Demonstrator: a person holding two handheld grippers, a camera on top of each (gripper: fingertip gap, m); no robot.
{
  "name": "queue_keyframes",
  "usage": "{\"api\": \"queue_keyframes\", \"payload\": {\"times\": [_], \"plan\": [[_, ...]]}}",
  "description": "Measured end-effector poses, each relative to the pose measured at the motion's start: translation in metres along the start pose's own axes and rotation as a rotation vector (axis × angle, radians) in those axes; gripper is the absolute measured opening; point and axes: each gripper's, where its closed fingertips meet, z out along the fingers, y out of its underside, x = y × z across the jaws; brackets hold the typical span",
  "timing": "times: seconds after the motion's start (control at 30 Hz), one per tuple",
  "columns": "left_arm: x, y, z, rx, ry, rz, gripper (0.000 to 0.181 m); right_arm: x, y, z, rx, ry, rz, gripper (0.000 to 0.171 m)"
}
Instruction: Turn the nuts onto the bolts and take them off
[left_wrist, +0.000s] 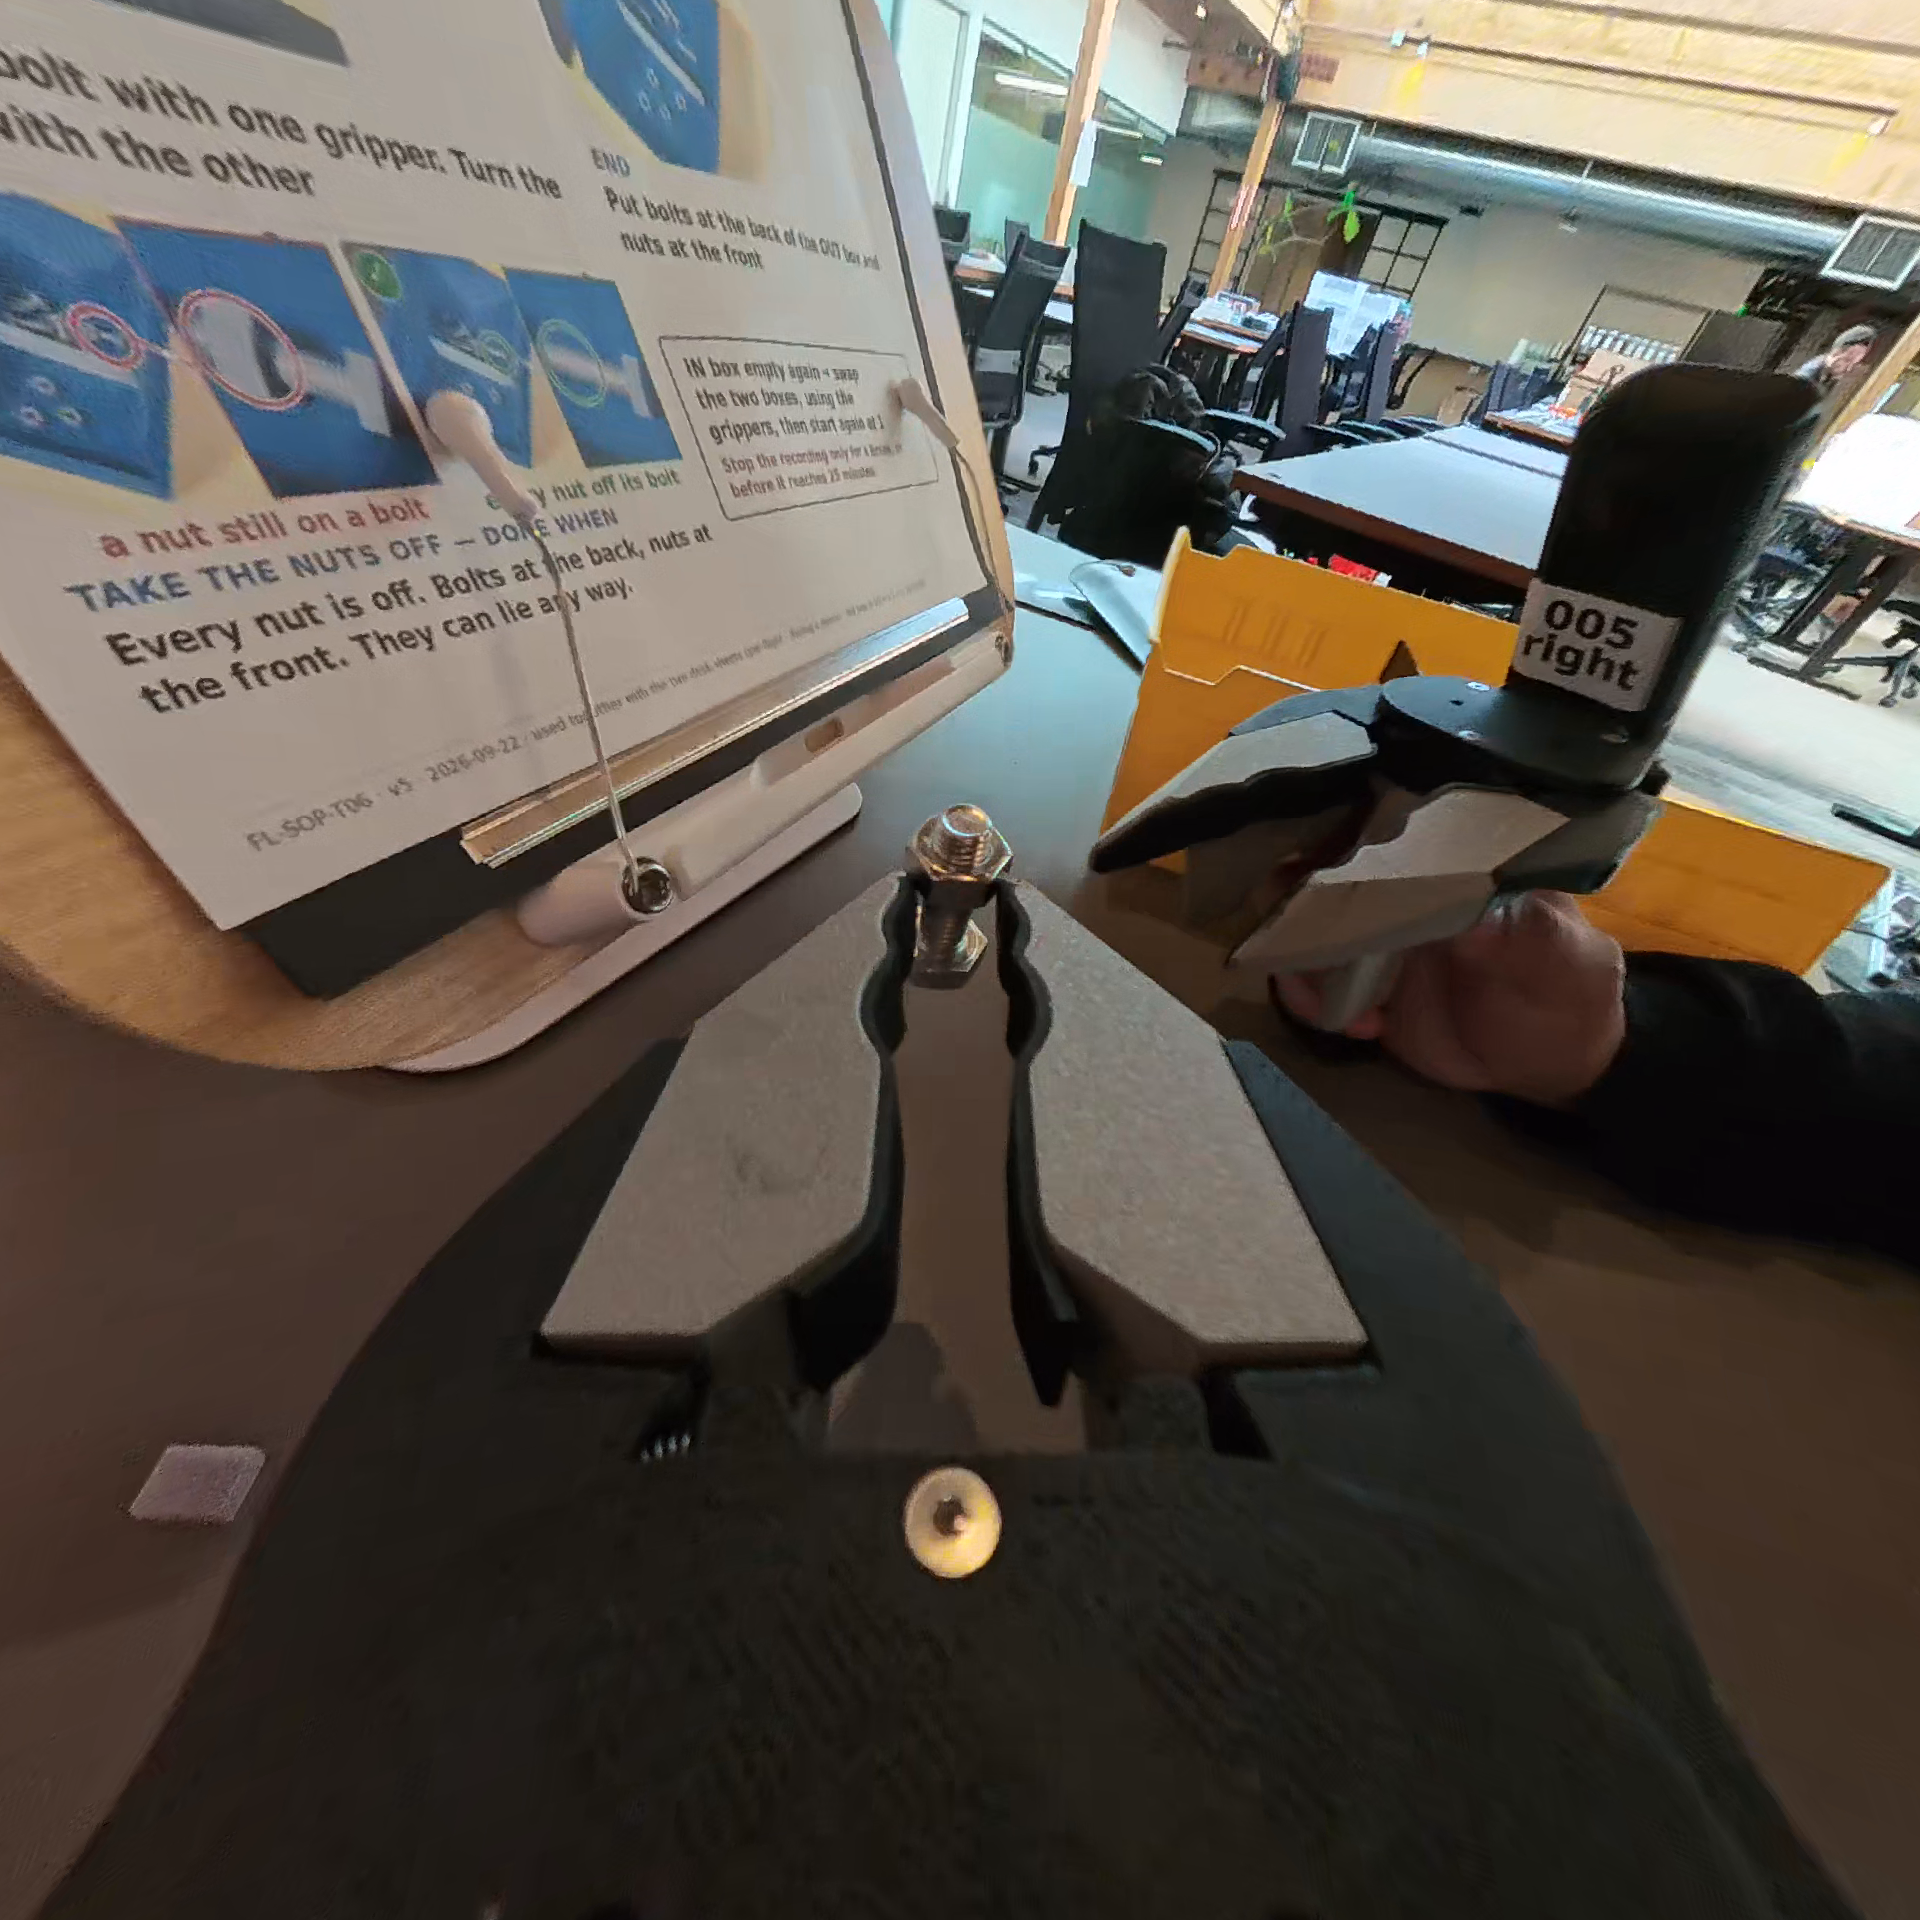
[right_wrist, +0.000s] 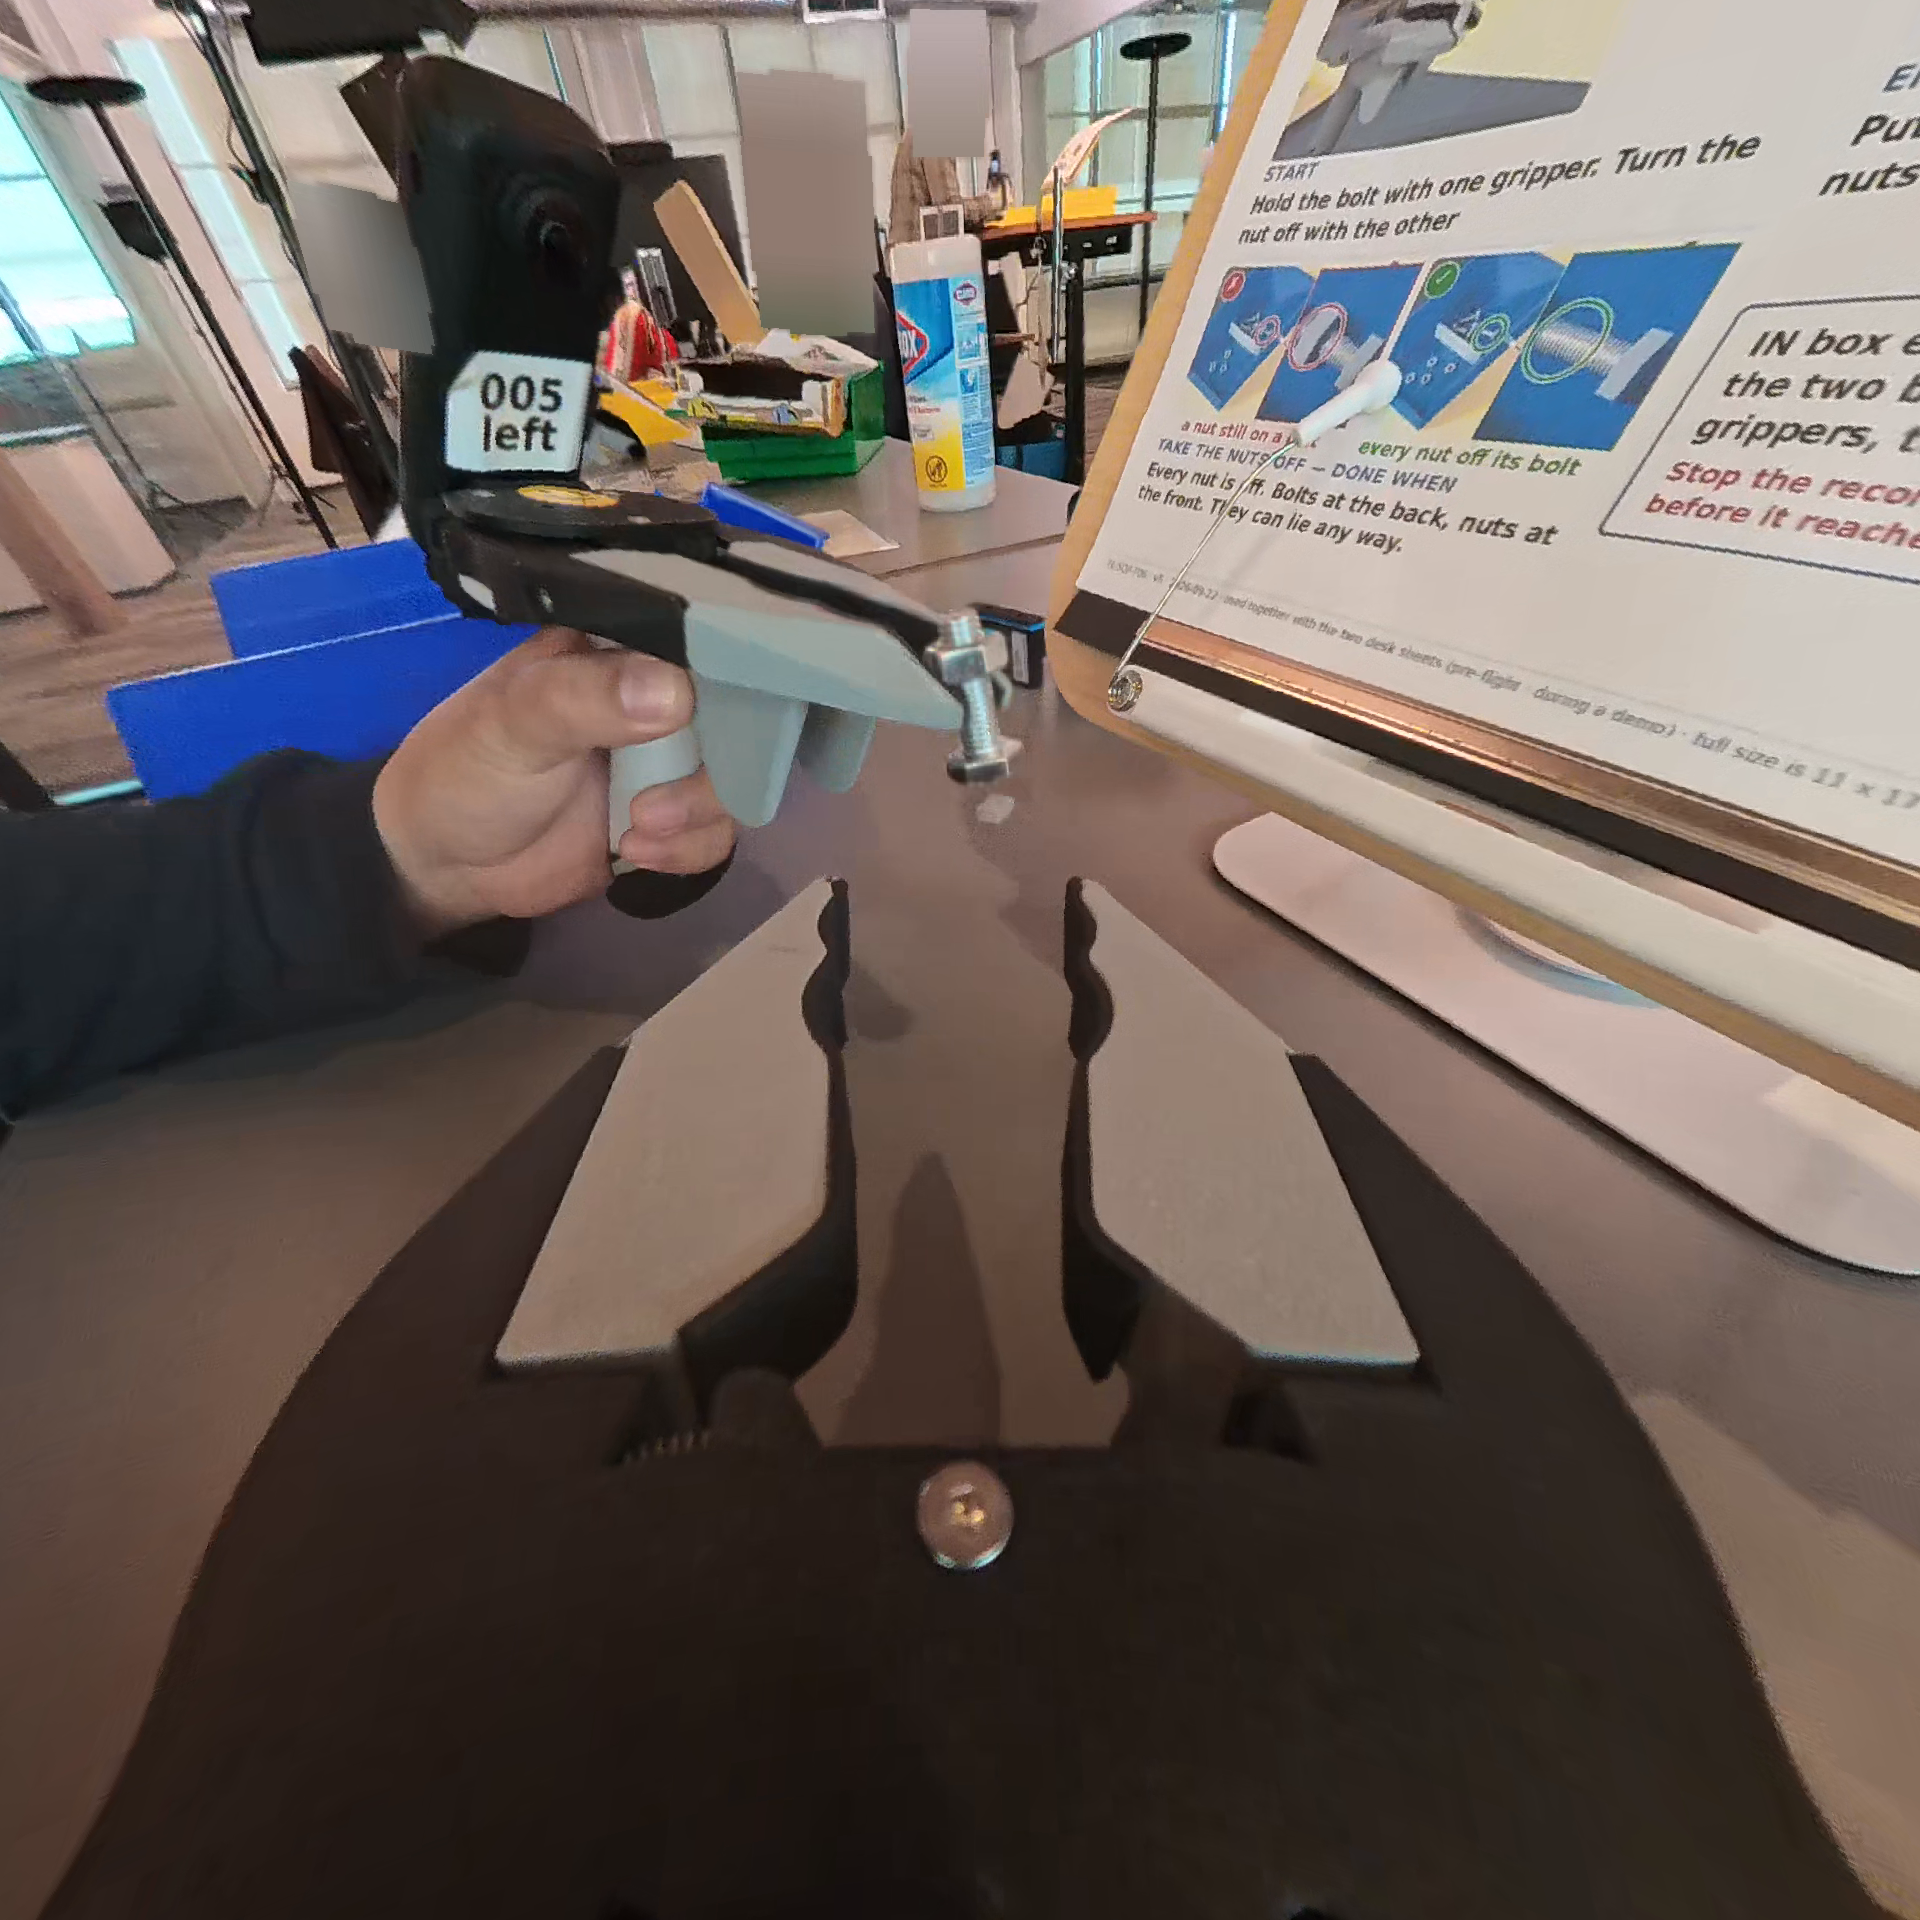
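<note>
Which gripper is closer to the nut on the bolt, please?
Left. The left gripper is shut on the bolt just below the nut; the right gripper is open, apart from it.

An open-plan office: rows of desks (left_wrist: 1392, 499) with black swivel chairs (left_wrist: 1117, 343), exposed ceiling ducts (left_wrist: 1558, 171).
</note>
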Motion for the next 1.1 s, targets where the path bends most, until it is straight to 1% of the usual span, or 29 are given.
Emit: {"api": "queue_keyframes", "payload": {"times": [0.07, 0.2, 0.37, 0.47, 0.53, 0.57, 0.67, 0.8, 0.83, 0.87, 0.9, 0.97, 1.1], "plan": [[-0.002, 0.007, 0.002, -0.018, 0.021, -0.03, 0.013, 0.001, 0.001, 0.001, -0.003, -0.008, 0.026, 0.038], [0.016, 0.018, 0.013, -0.022, 0.148, -0.122, 0.012, -0.006, 0.002, 0.002, -0.005, -0.048, 0.048, 0.038], [0.026, 0.019, 0.017, -0.031, 0.165, -0.118, 0.012, -0.021, 0.006, 0.006, -0.04, -0.087, -0.014, 0.044], [0.036, 0.014, 0.013, -0.019, 0.212, -0.145, 0.012, -0.015, 0.009, 0.007, -0.078, -0.001, -0.105, 0.044], [0.041, 0.015, 0.012, -0.038, 0.246, -0.188, 0.012, -0.003, 0.012, 0.007, -0.112, 0.095, -0.159, 0.04], [0.042, 0.016, 0.013, -0.045, 0.256, -0.207, 0.012, -0.002, 0.012, 0.007, -0.122, 0.115, -0.184, 0.038], [0.045, 0.015, 0.013, -0.038, 0.272, -0.228, 0.012, -0.012, 0.014, 0.01, -0.131, 0.077, -0.205, 0.037], [0.049, 0.018, 0.016, -0.054, 0.28, -0.213, 0.012, -0.014, 0.017, 0.015, -0.154, 0.084, -0.219, 0.032], [0.051, 0.019, 0.017, -0.056, 0.286, -0.213, 0.011, -0.014, 0.017, 0.015, -0.155, 0.084, -0.224, 0.028], [0.054, 0.019, 0.017, -0.058, 0.293, -0.211, 0.012, -0.014, 0.016, 0.015, -0.153, 0.088, -0.229, 0.018], [0.054, 0.019, 0.018, -0.057, 0.289, -0.208, 0.011, -0.014, 0.016, 0.014, -0.157, 0.096, -0.238, 0.015], [0.051, 0.023, 0.02, -0.072, 0.255, -0.182, 0.008, -0.011, 0.018, 0.014, -0.186, 0.119, -0.248, 0.015], [0.051, 0.025, 0.022, -0.091, 0.198, -0.061, 0.007, -0.01, 0.021, 0.012, -0.209, 0.15, -0.283, 0.015]]}}
